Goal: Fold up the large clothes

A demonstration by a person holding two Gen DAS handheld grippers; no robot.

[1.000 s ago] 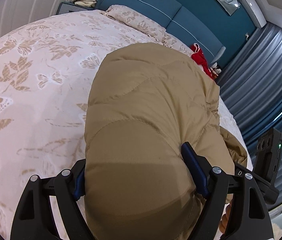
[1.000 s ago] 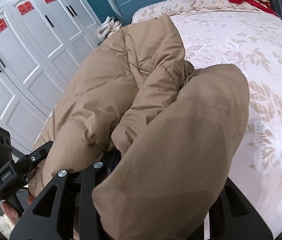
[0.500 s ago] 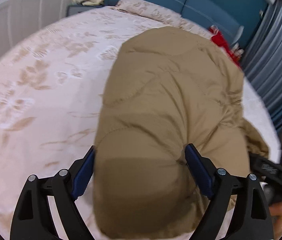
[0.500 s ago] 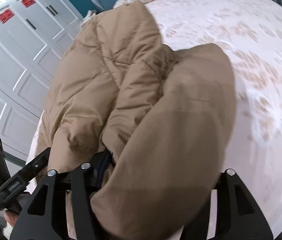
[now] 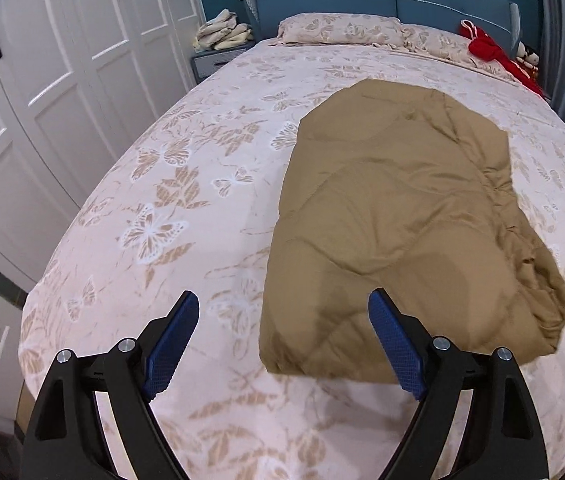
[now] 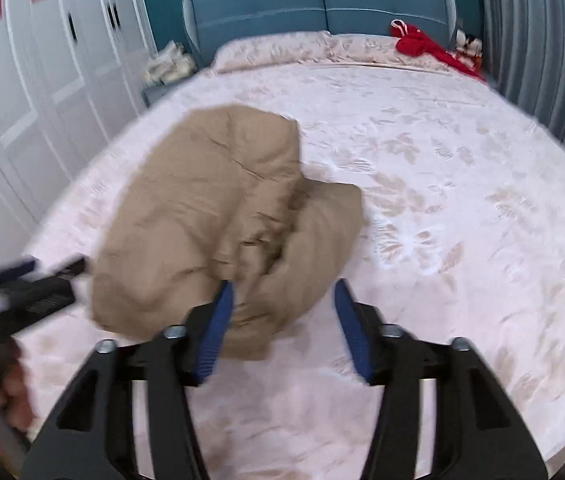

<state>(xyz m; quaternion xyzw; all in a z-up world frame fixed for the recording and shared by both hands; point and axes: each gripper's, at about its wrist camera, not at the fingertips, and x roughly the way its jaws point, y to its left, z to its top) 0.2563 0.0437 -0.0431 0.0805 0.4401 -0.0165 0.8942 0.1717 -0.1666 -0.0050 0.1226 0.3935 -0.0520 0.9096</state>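
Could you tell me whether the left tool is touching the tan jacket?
Apart: in the left wrist view the left tool stands open, lifted clear of the tan jacket, nothing pinched between its pads.

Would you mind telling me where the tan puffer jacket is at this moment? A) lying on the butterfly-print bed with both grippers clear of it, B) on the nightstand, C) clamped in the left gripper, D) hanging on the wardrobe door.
A: the tan puffer jacket lies on the bed, with the left gripper and right gripper both open and empty.

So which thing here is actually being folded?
Start at the big bed with the pale butterfly-print cover. On it, towards its foot, lies a puffy tan quilted jacket, bundled up. It is the only plain brown item; the red garment sits up by the pillows.
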